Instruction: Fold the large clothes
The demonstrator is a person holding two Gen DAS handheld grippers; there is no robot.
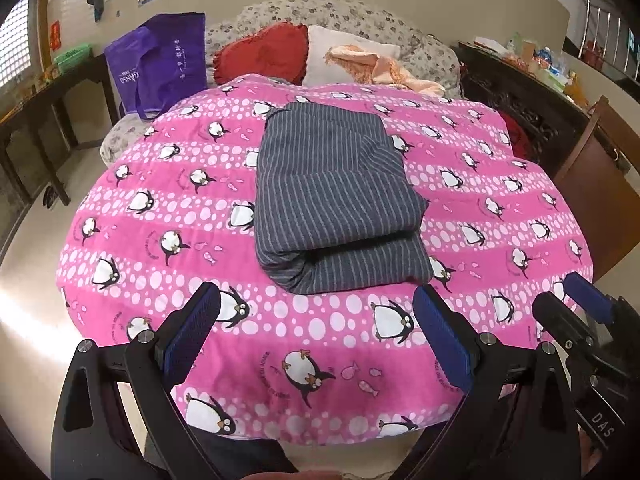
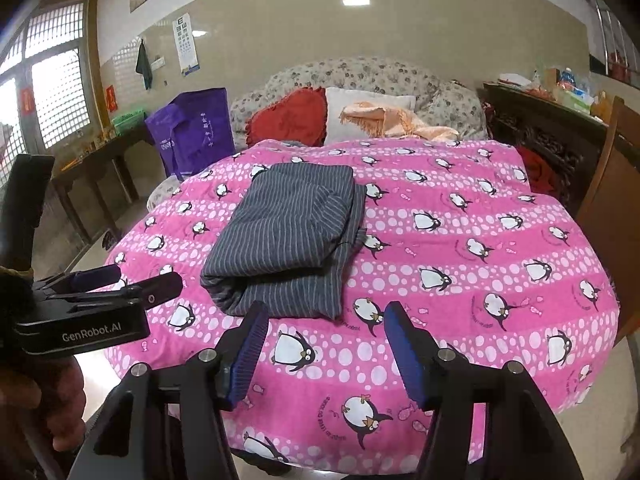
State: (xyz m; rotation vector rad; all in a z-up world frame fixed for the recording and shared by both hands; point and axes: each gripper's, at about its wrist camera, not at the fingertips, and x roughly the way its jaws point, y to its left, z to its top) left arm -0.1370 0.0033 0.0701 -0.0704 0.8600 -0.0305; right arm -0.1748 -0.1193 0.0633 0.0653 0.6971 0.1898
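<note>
Folded striped garment (image 1: 336, 196) on penguin quilt (image 1: 320, 340).
Left gripper (image 1: 316, 336) and right gripper (image 2: 324, 348) are seen at lower frame, jaws apart, nothing held.

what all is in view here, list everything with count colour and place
garment: 1, grey striped, folded, middle of quilt
quilt: 1, pink with penguins, covers the table
bag: 1, purple, far left behind quilt
red cushion: 1, red, on sofa
white cushion: 1, white, right of the red one
shawl: 1, peach, over white cushion
sofa: 1, floral grey, far side
side table: 1, dark wood, left by window
chair: 1, brown, right edge
left gripper: 1, black with blue fingers, open, over near quilt edge, empty
right gripper: 1, same, open, empty
hand: 1, holds left gripper, lower left
</note>
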